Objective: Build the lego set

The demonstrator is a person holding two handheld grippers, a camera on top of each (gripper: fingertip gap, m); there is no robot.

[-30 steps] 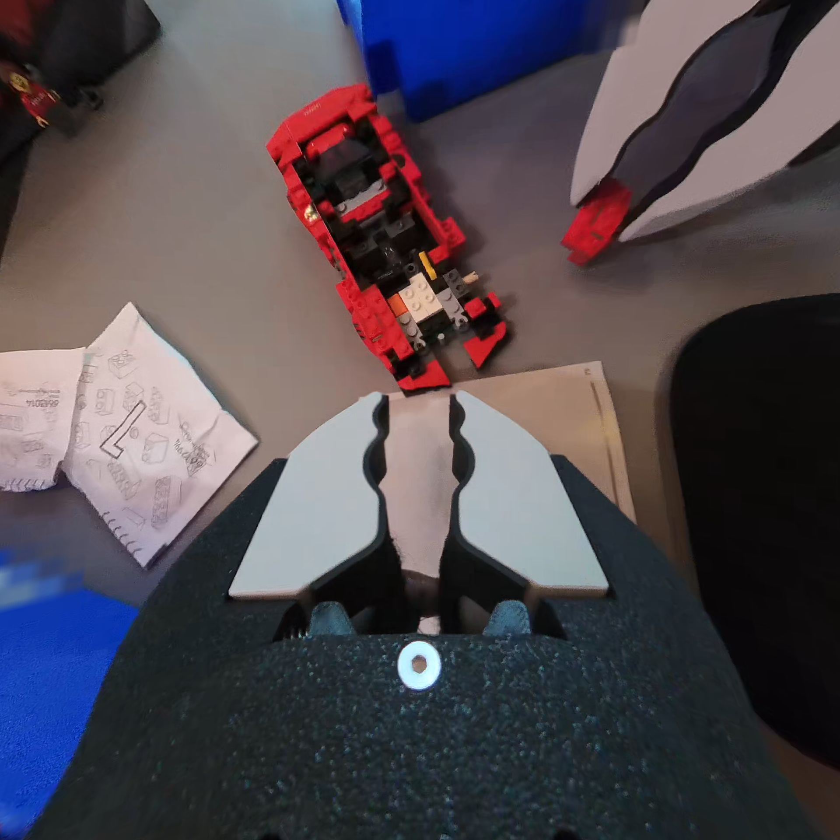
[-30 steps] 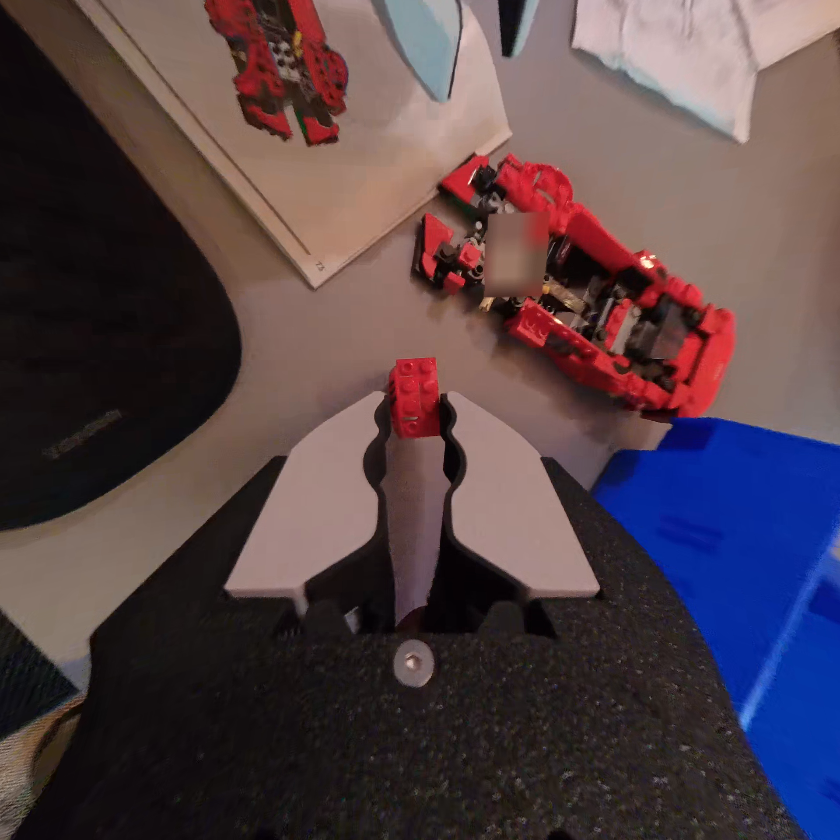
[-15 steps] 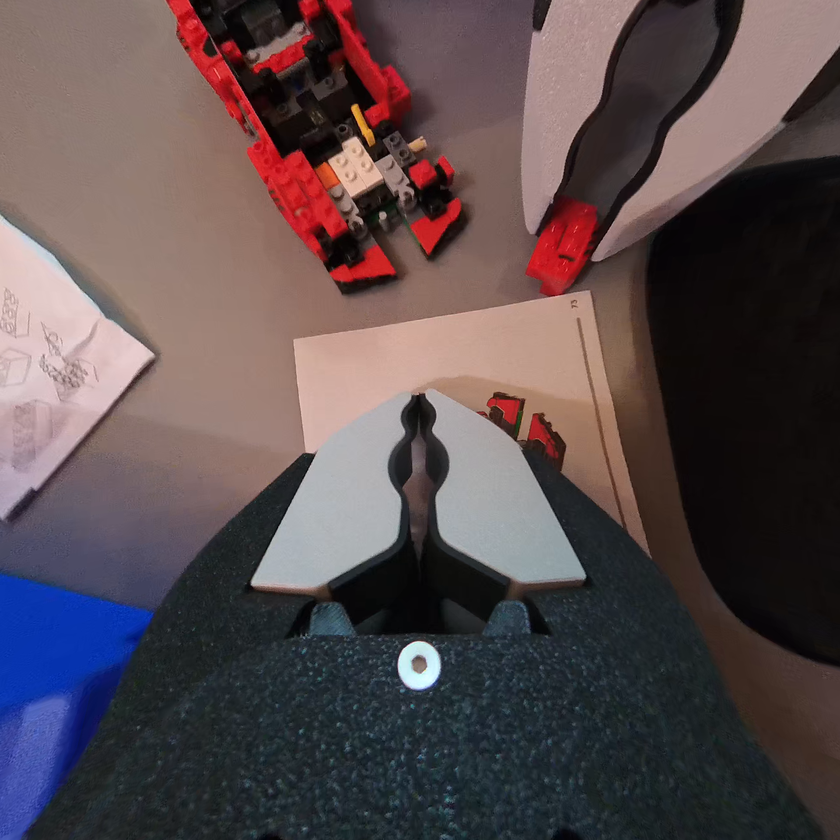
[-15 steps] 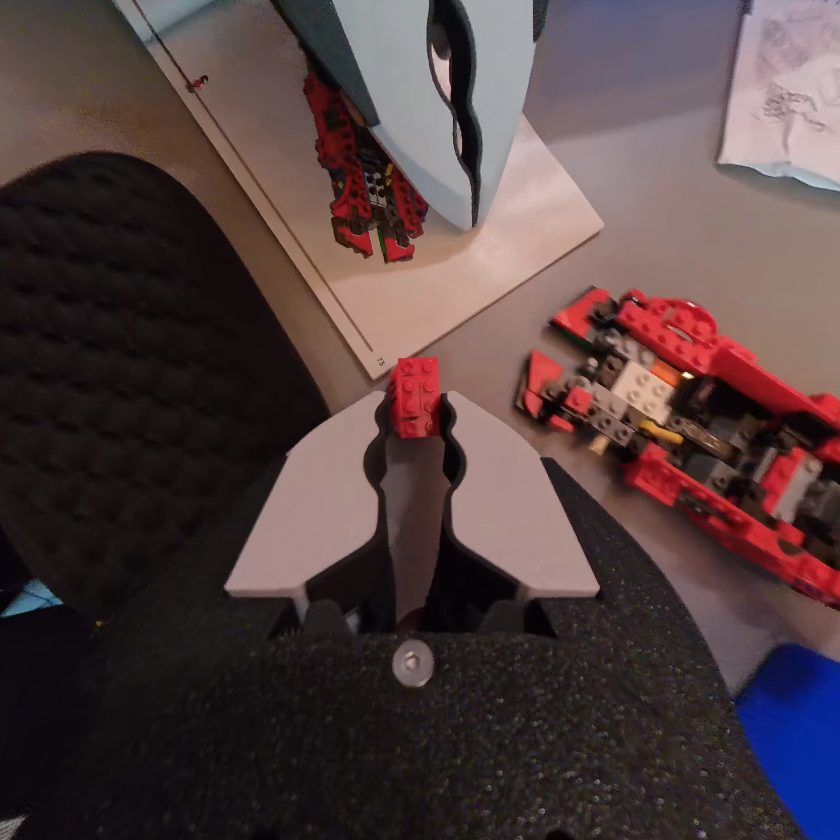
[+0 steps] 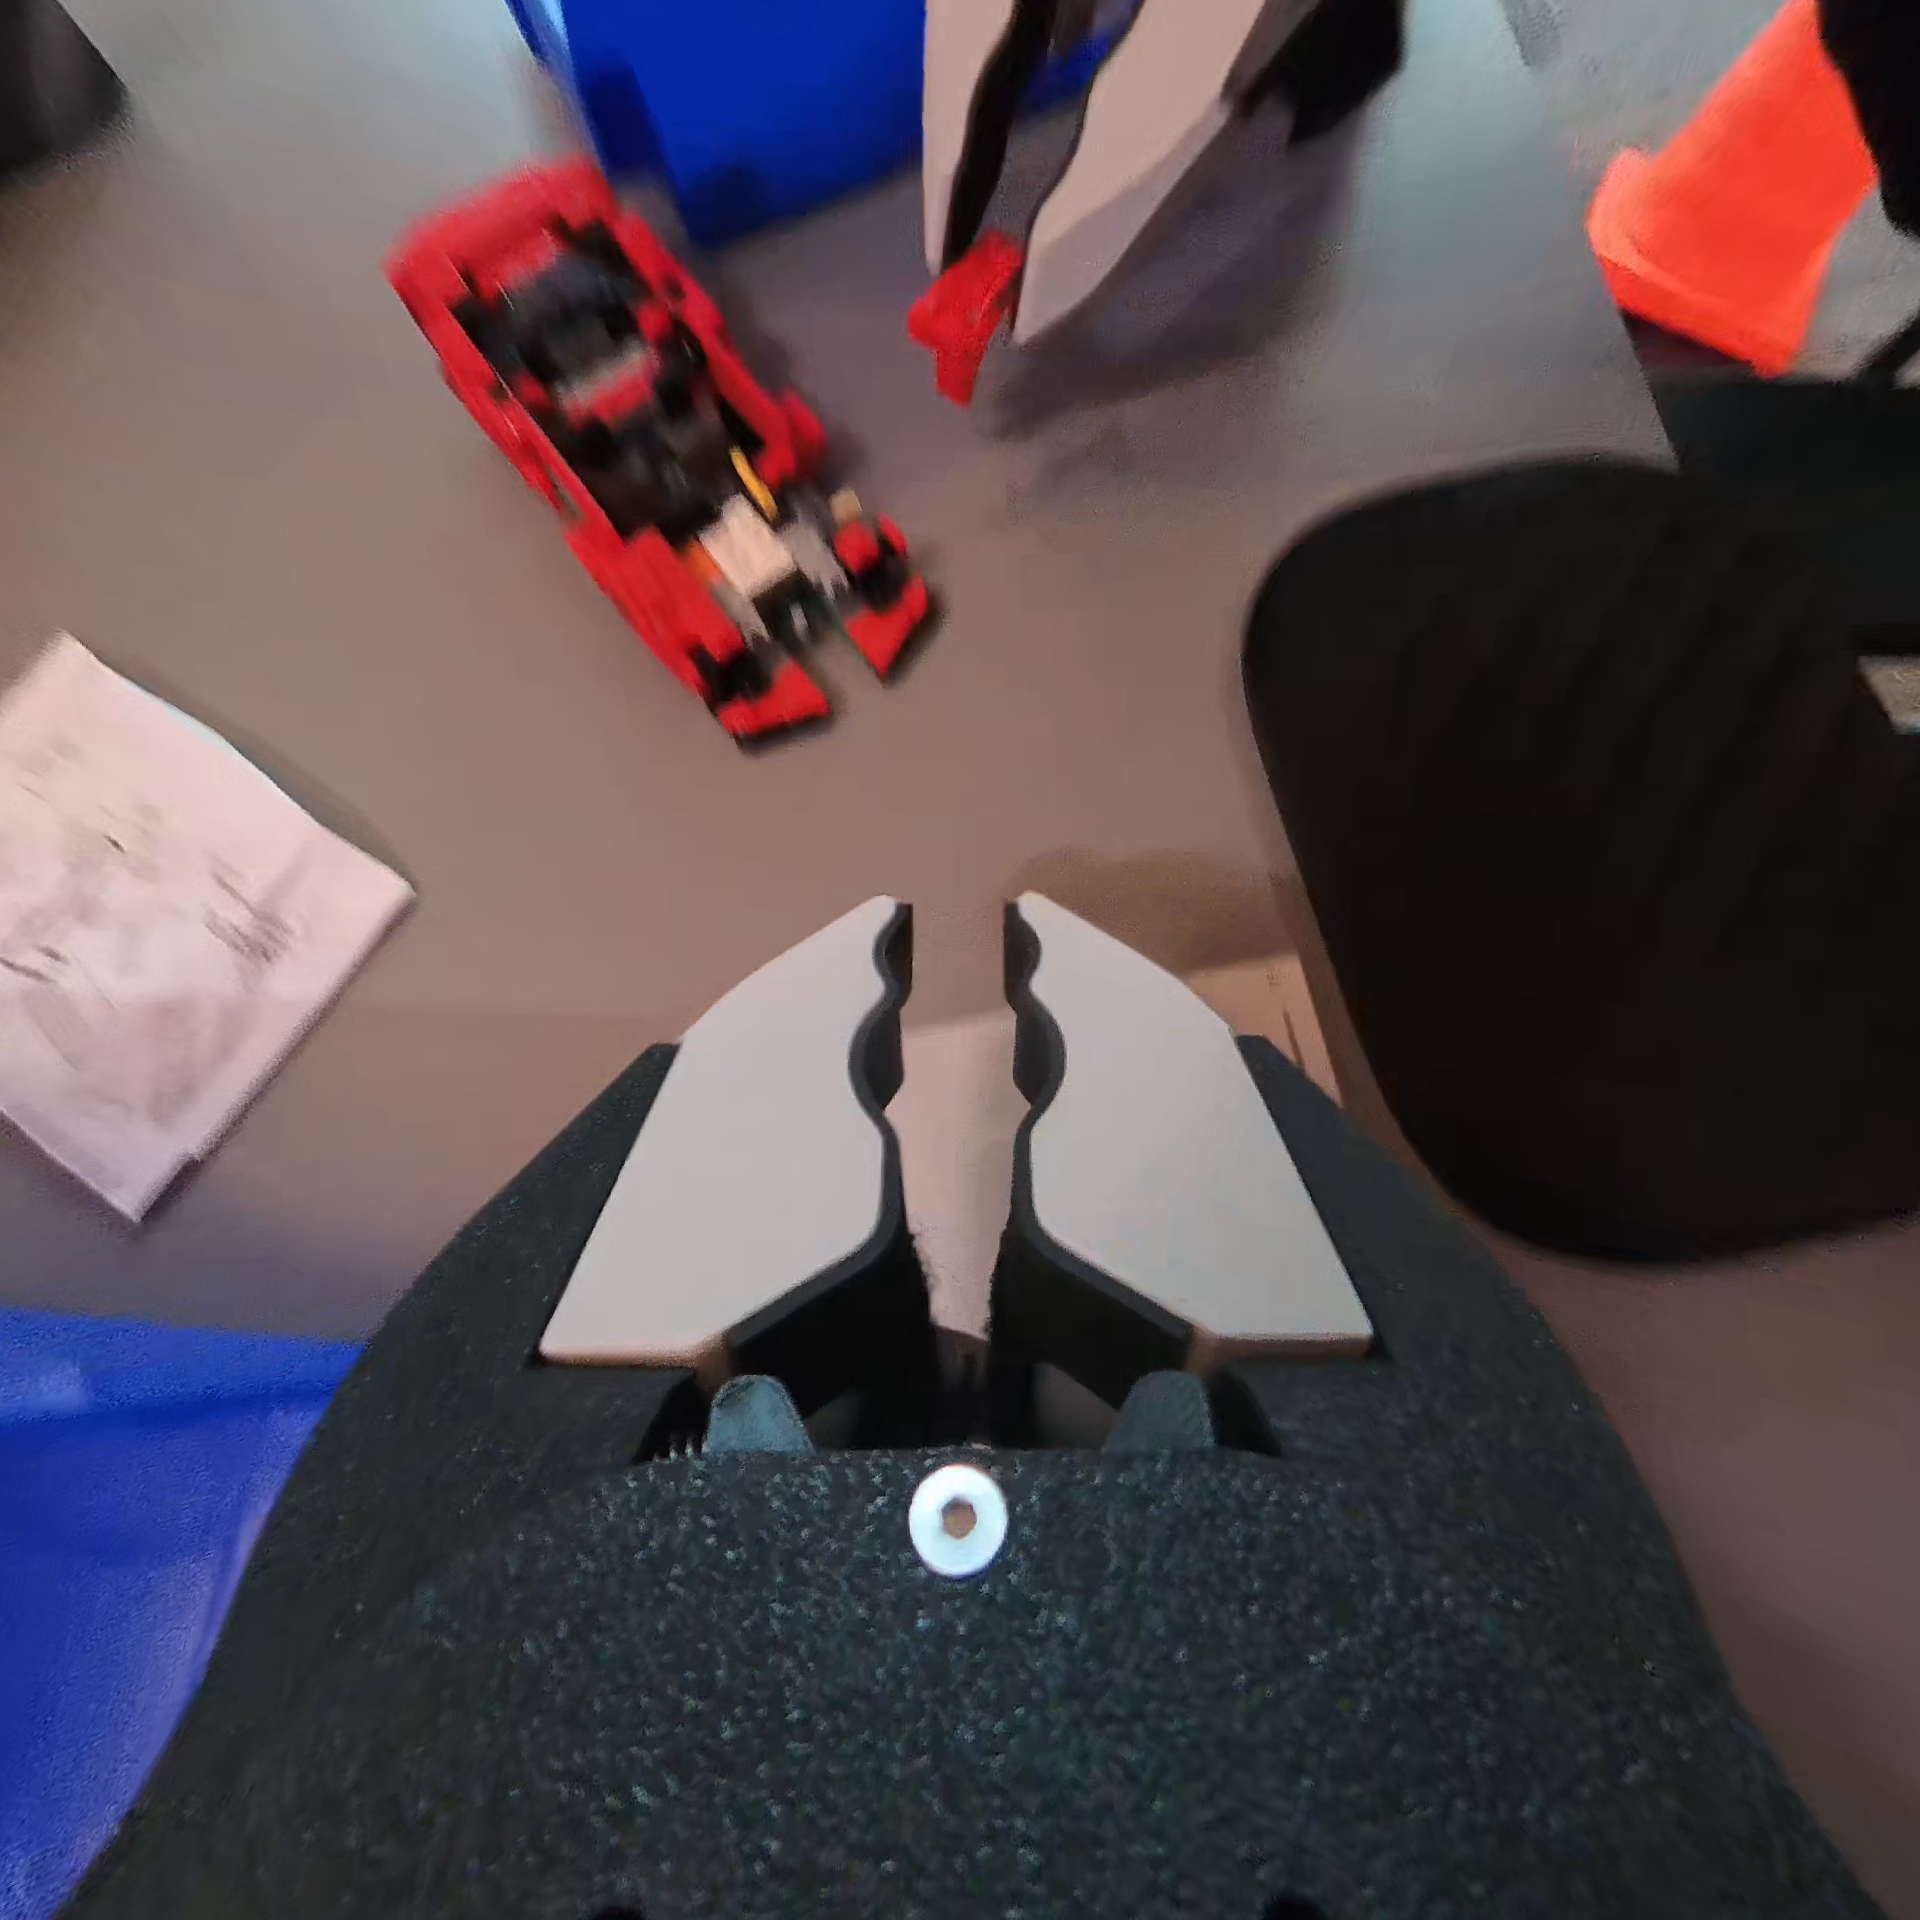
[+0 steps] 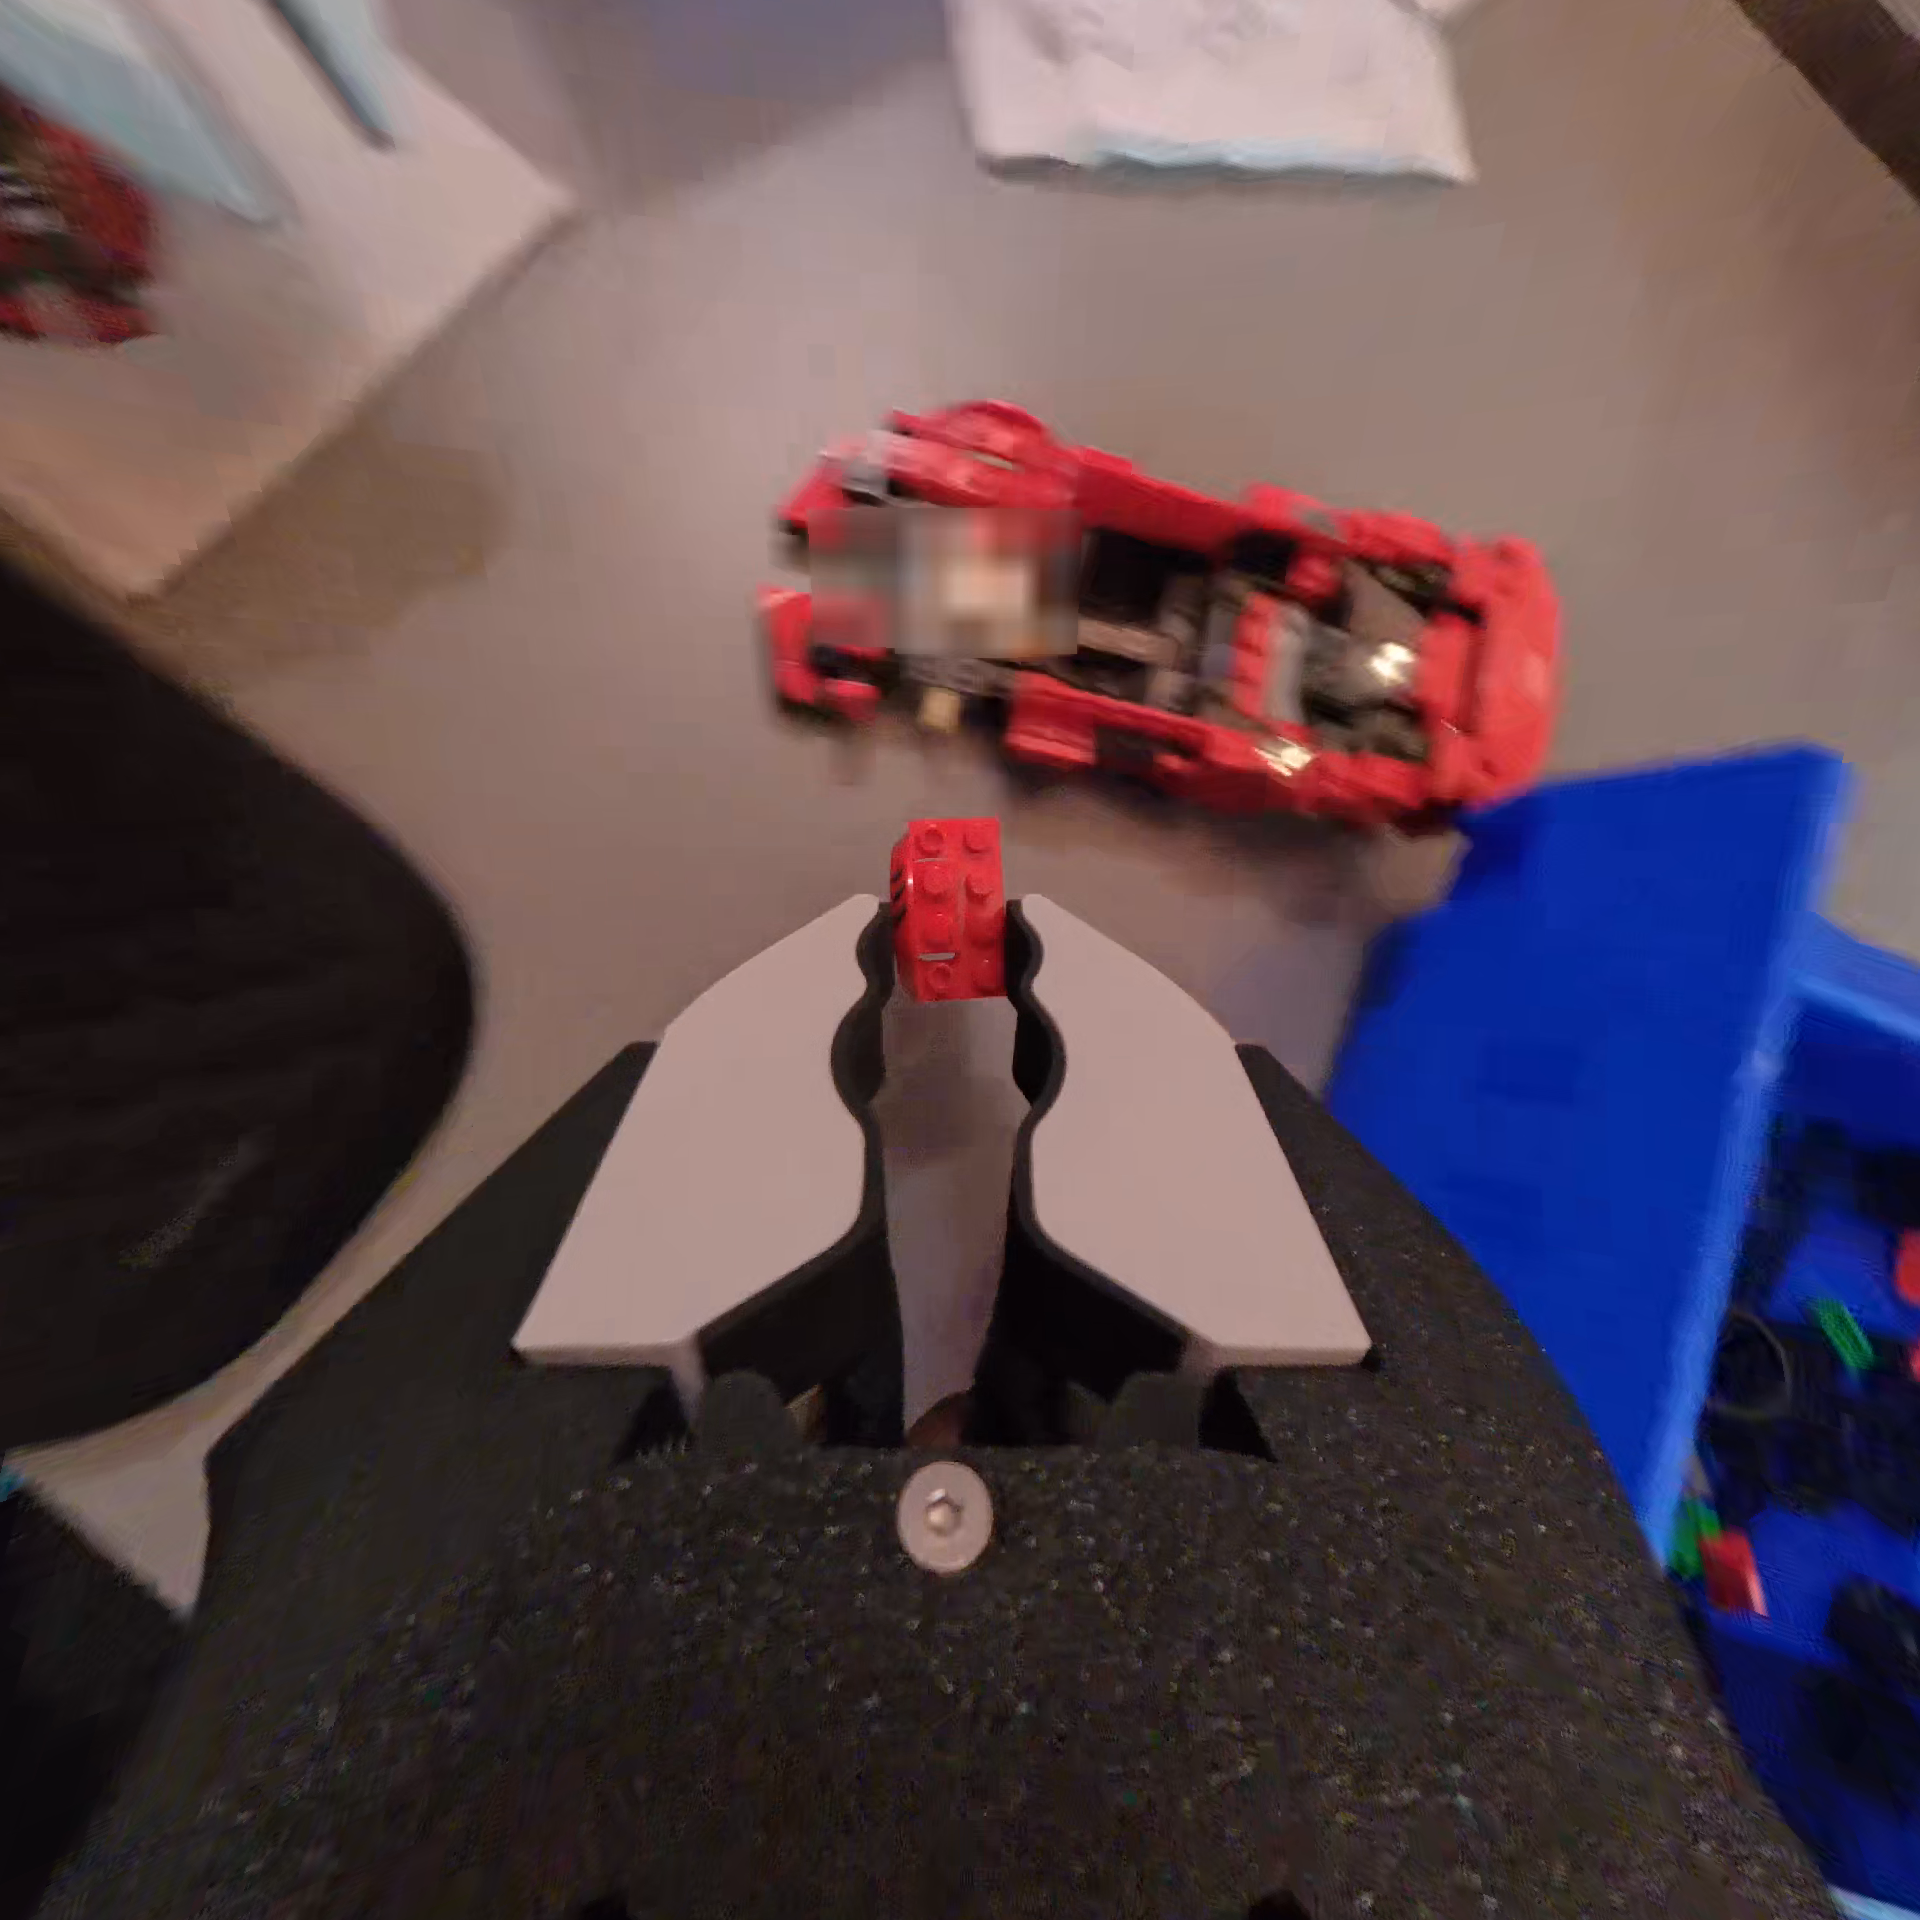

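1. Over on the left we've got our left gripper (image 5: pixel 958 914) up off the grey tabletop (image 5: pixel 312 520), jaws parted a little with nothing between them.
2. Left of it lies a crumpled white paper bag (image 5: pixel 156 914), and a blue bin (image 5: pixel 125 1507) sits at the near left corner.
3. Dead ahead, the half-built red lego car (image 5: pixel 655 436) sits flat on the tabletop, a bit blurry, another blue bin (image 5: pixel 748 94) just behind it.
4. Right of the car, our right gripper (image 6: pixel 948 904) has its jaws clamped on a small red brick (image 6: pixel 948 909), studs facing the camera, held up in the air and clear of the car.
5. Far right there's a black seat cushion (image 5: pixel 1579 831) and something orange (image 5: pixel 1735 197) behind it.
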